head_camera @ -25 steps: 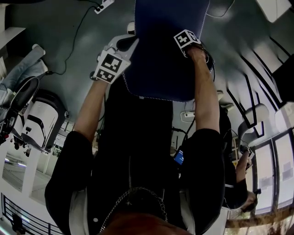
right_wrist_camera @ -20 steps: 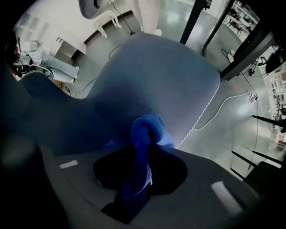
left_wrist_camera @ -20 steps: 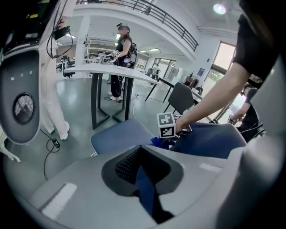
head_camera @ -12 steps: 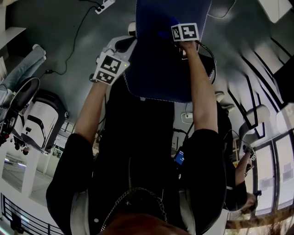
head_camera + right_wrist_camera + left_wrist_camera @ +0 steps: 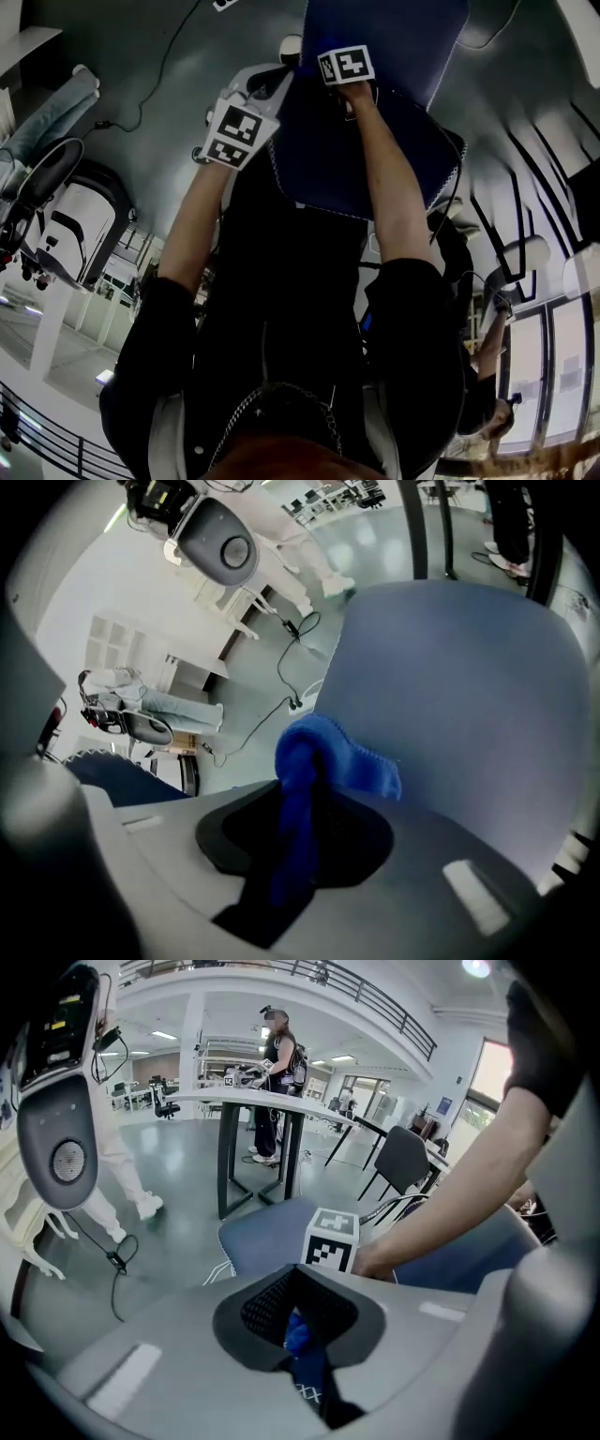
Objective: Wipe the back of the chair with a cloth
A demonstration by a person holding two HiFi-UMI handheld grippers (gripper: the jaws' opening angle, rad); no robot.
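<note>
The blue padded chair back (image 5: 375, 112) fills the top of the head view; its edge carries white stitching. My right gripper (image 5: 345, 89) is shut on a bright blue cloth (image 5: 323, 757), and the bunched cloth presses against the chair back (image 5: 469, 696). At the chair's left edge, my left gripper (image 5: 274, 89) is shut on a blue fold with white stitching (image 5: 302, 1354), which looks like the chair's own edge. The left gripper view also shows the right gripper's marker cube (image 5: 330, 1239) and forearm above the blue chair (image 5: 258, 1237).
A cable and power strip (image 5: 169, 56) lie on the grey floor to the left. A white machine (image 5: 56, 1138) stands close on the left. Farther off are a tall table (image 5: 253, 1105), a person beside it (image 5: 277, 1063) and a black chair (image 5: 401, 1157).
My right gripper has slid left and upward across the chair back with the cloth. The left gripper keeps its hold at the chair's left edge, and the chair now sits tilted.
</note>
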